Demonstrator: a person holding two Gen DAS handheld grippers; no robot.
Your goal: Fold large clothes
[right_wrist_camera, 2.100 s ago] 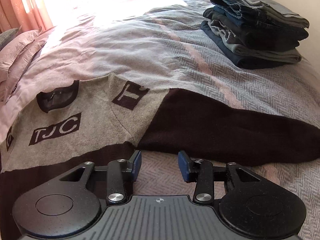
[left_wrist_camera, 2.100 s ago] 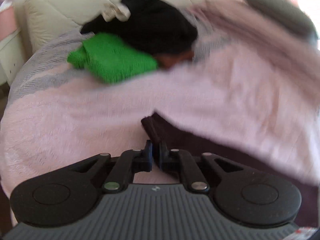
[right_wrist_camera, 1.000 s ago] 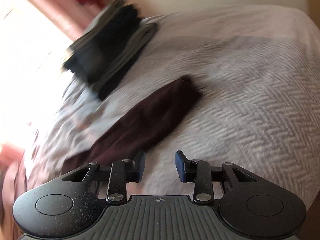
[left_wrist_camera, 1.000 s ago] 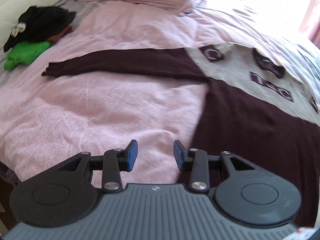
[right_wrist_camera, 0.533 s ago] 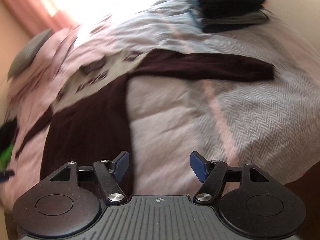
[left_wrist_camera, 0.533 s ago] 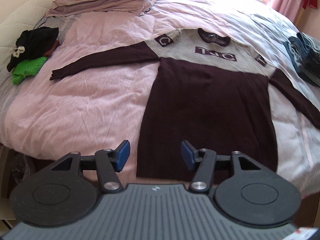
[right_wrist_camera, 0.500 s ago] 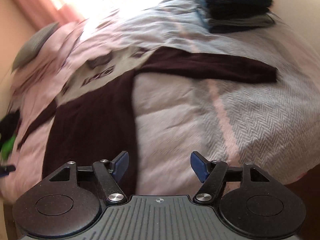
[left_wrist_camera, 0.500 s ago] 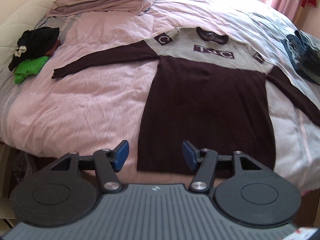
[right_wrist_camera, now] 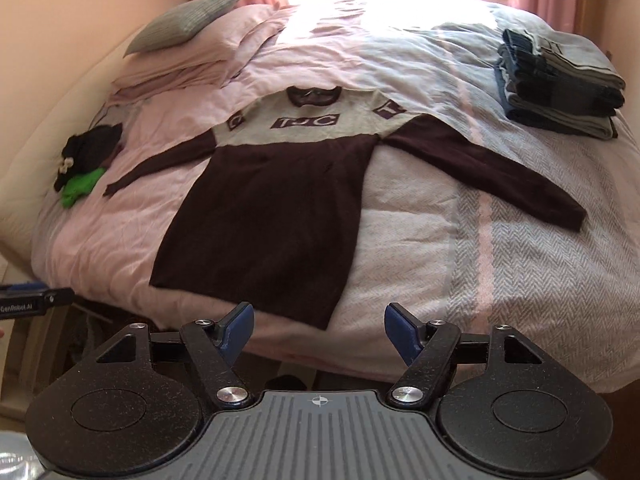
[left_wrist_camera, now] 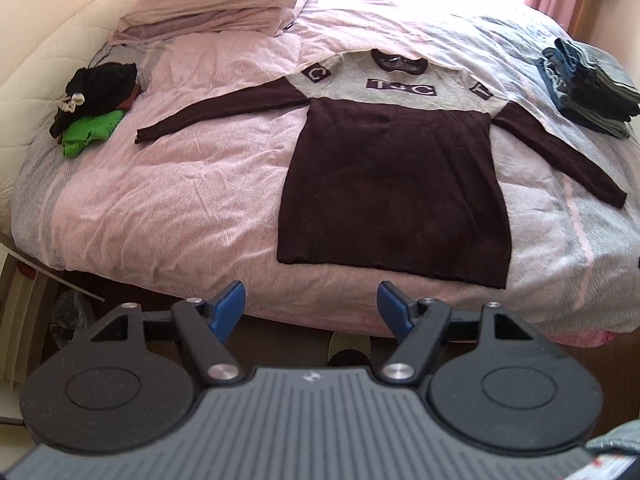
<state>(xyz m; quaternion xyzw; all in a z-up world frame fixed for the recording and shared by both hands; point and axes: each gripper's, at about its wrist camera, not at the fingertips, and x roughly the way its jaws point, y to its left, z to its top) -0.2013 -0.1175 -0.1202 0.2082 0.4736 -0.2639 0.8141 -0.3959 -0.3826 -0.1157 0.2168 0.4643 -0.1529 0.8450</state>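
Observation:
A dark maroon sweater [left_wrist_camera: 394, 184] with a grey yoke and "TJC" lettering lies flat, front up, on the bed [left_wrist_camera: 168, 184], both sleeves spread out sideways. The same sweater [right_wrist_camera: 272, 204] fills the middle of the right wrist view, its hem near the bed's front edge. My left gripper [left_wrist_camera: 312, 312] hangs open below and in front of the hem, holding nothing. My right gripper [right_wrist_camera: 318, 334] is also wide open and empty, off the bed's front edge, just right of the hem's right corner.
A stack of folded dark jeans and grey clothes [left_wrist_camera: 588, 88] sits at the bed's far right [right_wrist_camera: 560, 88]. A black and green pile [left_wrist_camera: 92, 104] lies at the left. Pillows [left_wrist_camera: 208, 8] are at the head. The other gripper's edge [right_wrist_camera: 28, 300] shows at left.
Both grippers pulled back from the sleeves to the foot of the bed and opened wider. The sweater now lies fully spread in both views.

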